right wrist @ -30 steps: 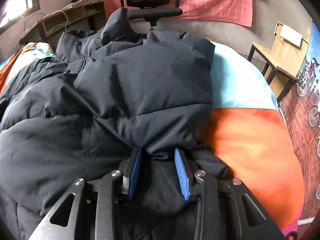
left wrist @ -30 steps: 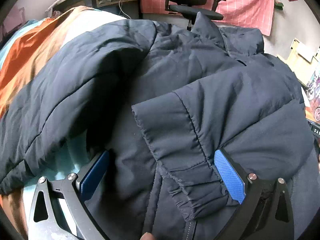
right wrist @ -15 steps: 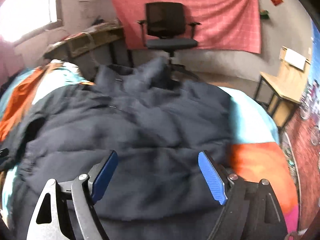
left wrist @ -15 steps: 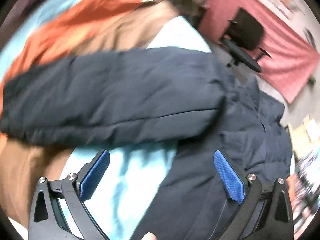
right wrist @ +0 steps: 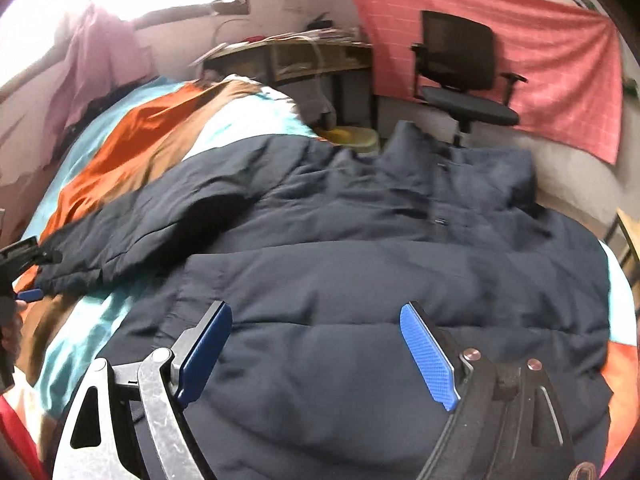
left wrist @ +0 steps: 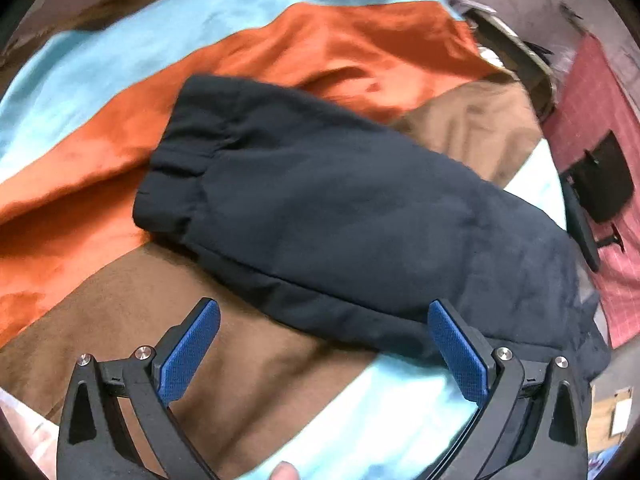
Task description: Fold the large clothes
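A large dark navy puffer jacket (right wrist: 360, 272) lies spread on a bed. One sleeve is folded across its front; the other sleeve (left wrist: 320, 208) lies stretched out over the blanket, its elastic cuff (left wrist: 176, 184) at the far end. My left gripper (left wrist: 324, 344) is open and empty, hovering just short of that sleeve's near edge. My right gripper (right wrist: 316, 344) is open and empty above the jacket's lower body. The left gripper also shows at the left edge of the right wrist view (right wrist: 20, 276).
The bed carries a blanket (left wrist: 280, 40) in orange, brown and light blue bands. A black office chair (right wrist: 460, 76), a cluttered desk (right wrist: 292, 56) and a red wall cloth (right wrist: 560, 60) stand beyond the bed. A wooden chair (right wrist: 628, 236) is at the right.
Both grippers have let go of the folded sleeve and opened wide. The left one swung left to the outstretched sleeve. The right one lifted back over the jacket body.
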Tool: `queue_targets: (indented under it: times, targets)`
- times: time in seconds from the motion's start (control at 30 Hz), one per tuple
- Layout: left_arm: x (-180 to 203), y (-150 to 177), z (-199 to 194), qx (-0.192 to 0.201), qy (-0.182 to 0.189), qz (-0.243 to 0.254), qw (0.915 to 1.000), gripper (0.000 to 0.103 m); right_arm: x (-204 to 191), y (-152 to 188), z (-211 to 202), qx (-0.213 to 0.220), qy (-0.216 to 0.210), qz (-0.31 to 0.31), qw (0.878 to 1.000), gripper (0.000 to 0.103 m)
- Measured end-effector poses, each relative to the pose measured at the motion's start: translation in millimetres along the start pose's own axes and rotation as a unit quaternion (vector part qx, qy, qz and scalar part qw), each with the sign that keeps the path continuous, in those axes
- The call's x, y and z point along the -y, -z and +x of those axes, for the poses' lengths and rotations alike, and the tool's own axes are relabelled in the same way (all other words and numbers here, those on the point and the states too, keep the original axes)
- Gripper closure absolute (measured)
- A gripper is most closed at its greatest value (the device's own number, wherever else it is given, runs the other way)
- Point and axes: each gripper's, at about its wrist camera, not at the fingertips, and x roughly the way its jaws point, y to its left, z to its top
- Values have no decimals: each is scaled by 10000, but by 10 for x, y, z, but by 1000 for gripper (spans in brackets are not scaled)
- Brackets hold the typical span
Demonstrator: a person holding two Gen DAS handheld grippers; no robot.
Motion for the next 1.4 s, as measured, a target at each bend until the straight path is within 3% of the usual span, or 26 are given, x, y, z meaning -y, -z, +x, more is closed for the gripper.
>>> queue_targets:
  times: [0.13,0.33,0.43,0.5,0.6,0.7,0.77,0.87,0.97,1.17,1.23,1.4]
  targets:
    - [-156,-68,166,-102,-51,-345,9993,1,-130,7,166,-128,100,-99,9998,18]
    - [-177,-228,193,201,-5,-420,9989,4,-199,108,384,-433,377,-191,9982,17]
    - [-175,-253,189,352,-57,-394,9986,31,-197,153,445,-458,425,-217,9978,16]
    - [-161,-258,200,446,-112,-305,9985,54,-203,178,460,-437,455,-246,9977,15]
    - [-115,-275,191,621,-132,-152,9979,77,-203,214,484,-425,499,-285,9974,14]
    - [-22,-286,56,954,-149,92,9953,91,-193,225,483,-404,474,-252,9977,13]
    - [85,-291,-102,1294,-122,301,9911,93,-191,223,476,-391,467,-243,9978,13]
    - [323,-316,-406,1763,222,796,9809,94,-192,208,409,-232,483,-170,9984,13]
    - [707,-318,-739,2149,673,1564,9617,94,-162,159,272,6,416,-7,9991,13]
    - [1411,-37,-1479,2820,1732,2776,9019,95,47,36,-79,404,379,280,9981,13]
    - [1641,137,-1672,2899,2104,3117,8801,95,161,21,-206,498,483,412,9967,13]
    - [2119,594,-1918,2671,2905,3771,8379,96,457,72,-508,604,952,472,9925,13]
